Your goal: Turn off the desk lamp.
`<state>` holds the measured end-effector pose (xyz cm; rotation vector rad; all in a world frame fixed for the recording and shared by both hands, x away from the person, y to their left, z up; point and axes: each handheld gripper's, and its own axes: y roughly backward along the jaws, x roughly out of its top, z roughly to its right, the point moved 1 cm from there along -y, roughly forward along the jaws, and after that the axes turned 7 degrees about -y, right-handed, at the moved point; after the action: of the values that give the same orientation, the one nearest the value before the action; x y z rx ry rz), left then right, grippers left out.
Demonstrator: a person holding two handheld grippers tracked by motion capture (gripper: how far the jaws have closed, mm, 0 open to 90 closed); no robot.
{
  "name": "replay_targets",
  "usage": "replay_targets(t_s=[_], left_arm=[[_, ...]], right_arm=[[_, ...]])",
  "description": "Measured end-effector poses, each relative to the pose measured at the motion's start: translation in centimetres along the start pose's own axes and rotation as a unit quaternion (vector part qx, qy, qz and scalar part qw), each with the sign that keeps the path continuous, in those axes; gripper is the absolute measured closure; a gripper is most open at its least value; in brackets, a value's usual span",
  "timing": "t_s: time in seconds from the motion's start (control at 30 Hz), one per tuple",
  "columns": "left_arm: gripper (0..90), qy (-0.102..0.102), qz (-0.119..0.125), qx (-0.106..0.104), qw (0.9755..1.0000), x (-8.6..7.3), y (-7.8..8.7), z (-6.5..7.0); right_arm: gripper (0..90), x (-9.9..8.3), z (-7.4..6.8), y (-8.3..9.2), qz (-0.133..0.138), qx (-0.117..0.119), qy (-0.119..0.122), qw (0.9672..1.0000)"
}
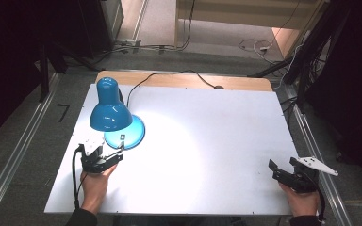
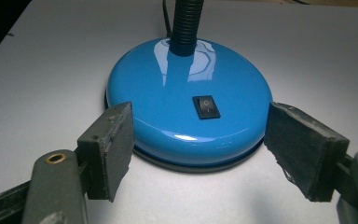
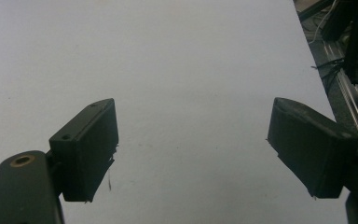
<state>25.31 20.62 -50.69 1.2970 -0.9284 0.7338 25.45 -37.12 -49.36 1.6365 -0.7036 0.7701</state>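
Your left tool (image 1: pixel 107 157) sits near the worktop's (image 1: pixel 207 141) left edge, jaws spread wide and holding nothing. In the left gripper view, left tool (image 2: pixel 198 156) straddles the near rim of the blue lamp base (image 2: pixel 186 107); both pads look just clear of the rim, but contact can't be ruled out. The black rocker switch (image 2: pixel 206 107) on the base faces you, between the jaws and ahead of them. It carries small markings, too small to read. The black flexible neck (image 2: pixel 185 23) rises from the far side of the base.

From the high view, the lamp (image 1: pixel 111 106) stands at the worktop's left side; its blue shade (image 1: pixel 109 108) hangs over the base and throws a bright pool on the white surface. Its black cord (image 1: pixel 169 77) runs off the far edge.

Your right tool (image 1: pixel 283 169) rests at the near right corner, jaws spread, empty. The right gripper view shows right tool (image 3: pixel 191 144) over bare worktop. No brand or label legible anywhere.
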Motion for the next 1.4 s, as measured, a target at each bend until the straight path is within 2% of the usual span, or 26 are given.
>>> replay_targets(t_s=[0.17,0.3,0.47,0.67,0.87,1.0,1.4], left_arm=[[33.6,-0.001,0.006,-0.002,1.0000,0.2,-0.1,0.1],[46.0,0.003,0.005,-0.010,0.9999,0.4,-0.7,0.0],[66.2,-0.009,-0.001,-0.022,0.9997,0.5,-1.8,0.2],[82.1,-0.004,0.000,-0.024,0.9997,0.7,-2.8,0.1],[90.0,-0.005,-0.002,-0.027,0.9996,0.8,-2.9,-0.2],[90.0,-0.002,-0.001,-0.034,0.9994,0.8,-3.0,-0.2],[90.0,-0.001,-0.008,-0.031,0.9995,0.8,-3.6,-0.3]], right_arm=[[15.0,0.1,-0.1,-0.2,-0.001,0.002,0.007,1.0000],[15.1,0.3,-0.1,-0.2,0.003,0.007,0.003,1.0000],[15.1,0.2,-0.2,-0.4,-0.003,0.009,0.012,0.9999],[15.1,0.1,-0.3,-0.6,-0.007,0.010,0.015,0.9998],[15.2,0.1,-0.2,-0.5,-0.007,0.011,0.014,0.9998],[15.2,0.2,-0.2,-0.5,-0.005,0.012,0.013,0.9998],[15.2,0.2,-0.2,-0.5,-0.006,0.013,0.015,0.9998]])
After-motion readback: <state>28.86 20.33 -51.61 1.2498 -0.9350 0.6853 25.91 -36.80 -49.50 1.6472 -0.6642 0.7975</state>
